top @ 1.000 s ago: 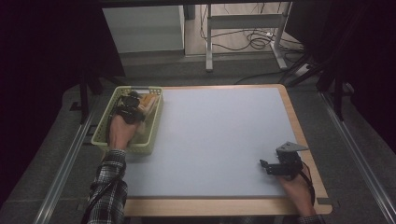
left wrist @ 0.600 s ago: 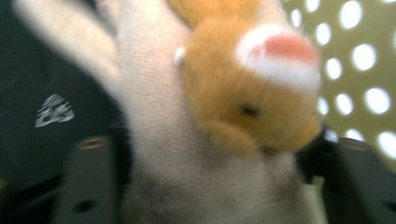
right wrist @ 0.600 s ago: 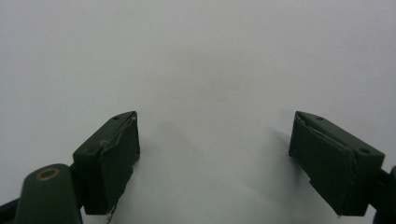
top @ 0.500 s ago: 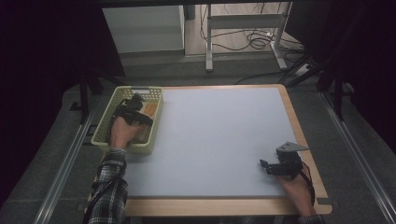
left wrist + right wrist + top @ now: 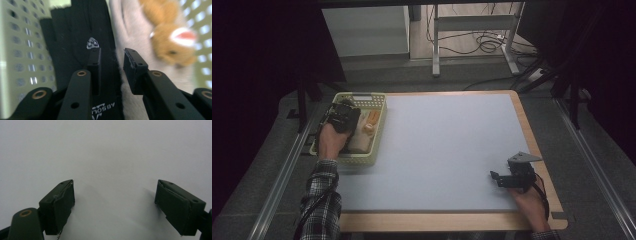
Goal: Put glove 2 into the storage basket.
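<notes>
A yellow-green perforated basket (image 5: 381, 125) stands at the table's left edge. Inside it lie a black glove (image 5: 75, 32), a beige fuzzy cloth (image 5: 130, 30) and an orange plush toy (image 5: 170, 42). My left gripper (image 5: 343, 116) reaches down into the basket. Its jaws have just been closing and now stand narrow (image 5: 112, 53), with the glove's edge and some beige fuzz between the pads. My right gripper (image 5: 498, 178) rests near the table's front right, jaws wide apart (image 5: 115, 187) over bare surface with nothing between them.
A pale blue-grey mat (image 5: 447, 145) covers the wooden table. The plush toy (image 5: 369, 122) lies by the basket's right wall. Beyond the table are a white cabinet (image 5: 364, 30), metal legs and floor cables. Dark rails run along both sides.
My left gripper has shifted slightly to the left inside the basket. The right hand and gripper have stayed where they were.
</notes>
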